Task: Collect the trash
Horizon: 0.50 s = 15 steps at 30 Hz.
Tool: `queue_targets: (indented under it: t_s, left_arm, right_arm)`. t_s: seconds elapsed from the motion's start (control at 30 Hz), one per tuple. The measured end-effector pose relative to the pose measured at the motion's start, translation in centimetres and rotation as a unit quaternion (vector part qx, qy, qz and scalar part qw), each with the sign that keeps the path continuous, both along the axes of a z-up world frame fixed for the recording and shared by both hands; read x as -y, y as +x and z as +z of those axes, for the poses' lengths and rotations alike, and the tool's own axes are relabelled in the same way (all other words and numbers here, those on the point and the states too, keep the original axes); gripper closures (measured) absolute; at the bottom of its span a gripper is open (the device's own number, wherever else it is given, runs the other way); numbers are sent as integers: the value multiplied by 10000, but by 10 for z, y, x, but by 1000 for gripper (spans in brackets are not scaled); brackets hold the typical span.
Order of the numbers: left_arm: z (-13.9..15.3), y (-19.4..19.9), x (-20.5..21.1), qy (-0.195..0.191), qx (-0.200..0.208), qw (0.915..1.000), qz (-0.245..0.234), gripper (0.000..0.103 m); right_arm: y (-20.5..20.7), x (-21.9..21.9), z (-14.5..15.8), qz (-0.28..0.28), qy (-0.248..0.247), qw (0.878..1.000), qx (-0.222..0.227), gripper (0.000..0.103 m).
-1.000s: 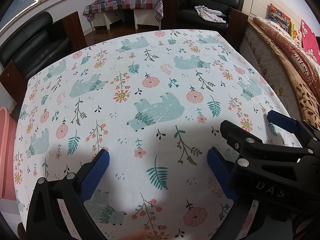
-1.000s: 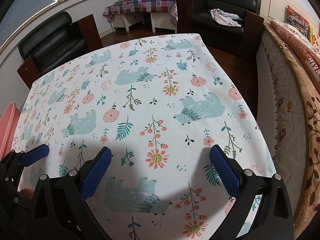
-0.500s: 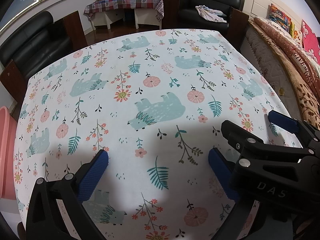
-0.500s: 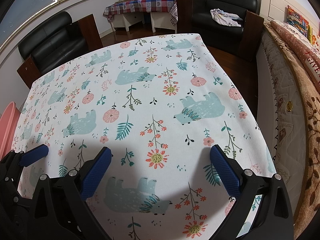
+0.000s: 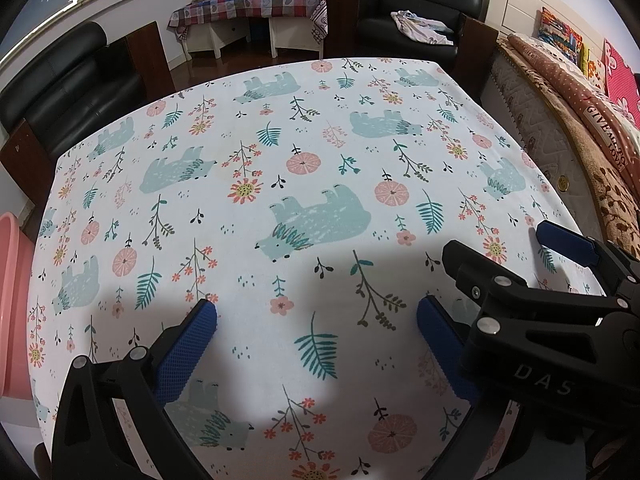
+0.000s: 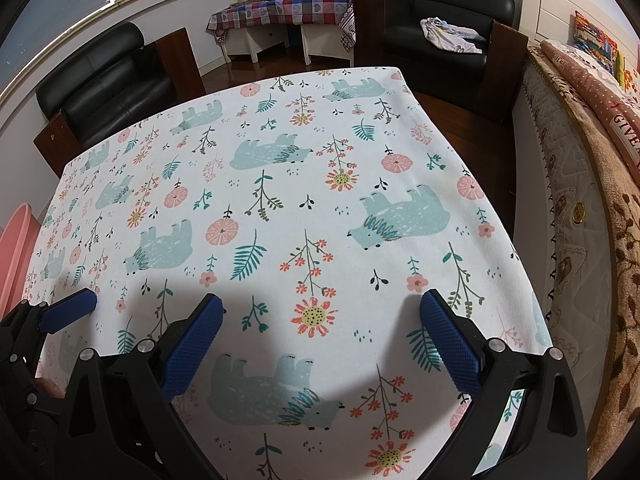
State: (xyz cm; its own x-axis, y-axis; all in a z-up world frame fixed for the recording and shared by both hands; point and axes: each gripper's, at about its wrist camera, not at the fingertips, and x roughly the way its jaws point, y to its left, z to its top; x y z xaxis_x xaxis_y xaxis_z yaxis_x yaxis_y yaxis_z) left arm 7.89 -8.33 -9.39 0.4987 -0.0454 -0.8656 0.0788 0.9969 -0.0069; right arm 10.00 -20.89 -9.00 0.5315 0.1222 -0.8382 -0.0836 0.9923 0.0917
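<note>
Here, I hold both claws low over the tabletop (image 5: 320, 152) with its bear-print cloth: the left claw (image 5: 316, 320) and the right claw (image 6: 320, 312) each gape wide, gripping nothing. No trash shows anywhere on the cloth in either view, and a pink basin (image 5: 12, 300) sits just off the tabletop's left edge. The risk, as I judge it: closing on bare cloth would bunch and drag it, and the claws, side by side, could knock together.
</note>
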Motion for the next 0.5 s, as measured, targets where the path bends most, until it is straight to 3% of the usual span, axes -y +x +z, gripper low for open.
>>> queue_targets:
  t_s: [0.5]
  left_arm:
    - [0, 0, 0, -4, -2, 10000, -1, 4]
  right_arm:
    - [1, 0, 0, 0, -1, 10000, -1, 3]
